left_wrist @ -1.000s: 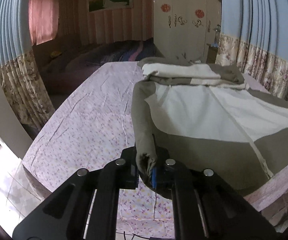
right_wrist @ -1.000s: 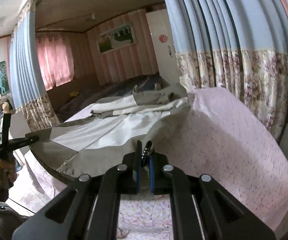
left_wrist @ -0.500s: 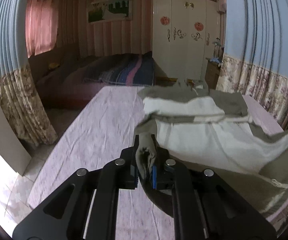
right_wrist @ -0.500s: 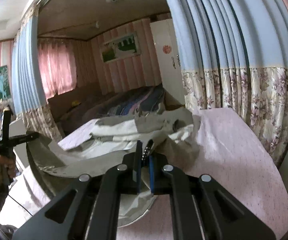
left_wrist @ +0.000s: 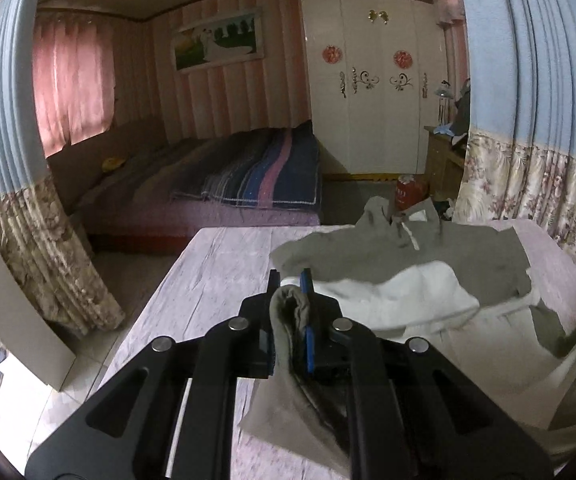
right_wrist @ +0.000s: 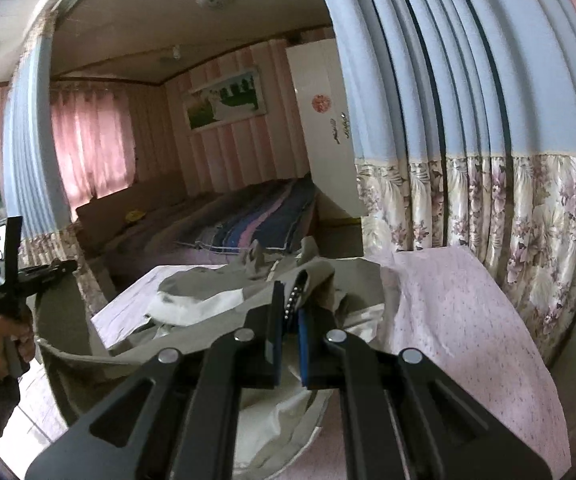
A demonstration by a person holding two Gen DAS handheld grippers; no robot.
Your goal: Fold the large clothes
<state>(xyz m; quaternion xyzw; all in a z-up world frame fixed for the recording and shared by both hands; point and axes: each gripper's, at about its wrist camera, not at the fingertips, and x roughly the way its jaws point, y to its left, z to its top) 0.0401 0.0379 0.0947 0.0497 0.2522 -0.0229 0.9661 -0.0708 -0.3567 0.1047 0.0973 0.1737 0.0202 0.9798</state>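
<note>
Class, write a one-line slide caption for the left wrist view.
Left gripper shut on a bunched grey edge of the grey-and-white hoodie, lifted above the pink floral bedsheet.

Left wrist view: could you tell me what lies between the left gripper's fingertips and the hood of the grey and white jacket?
In the left wrist view, only the jacket's own folded grey and white cloth lies between the left gripper and the hood.

Both cams ride right behind their own jaws, looking forward along them, close over the pink bedsheet (left_wrist: 216,264). Left one faces the white wardrobe (left_wrist: 372,92). Right one sits further right, hard by the blue curtain (right_wrist: 468,80). Both catch the striped bed (left_wrist: 256,172) and grey-white hoodie (left_wrist: 408,276).
</note>
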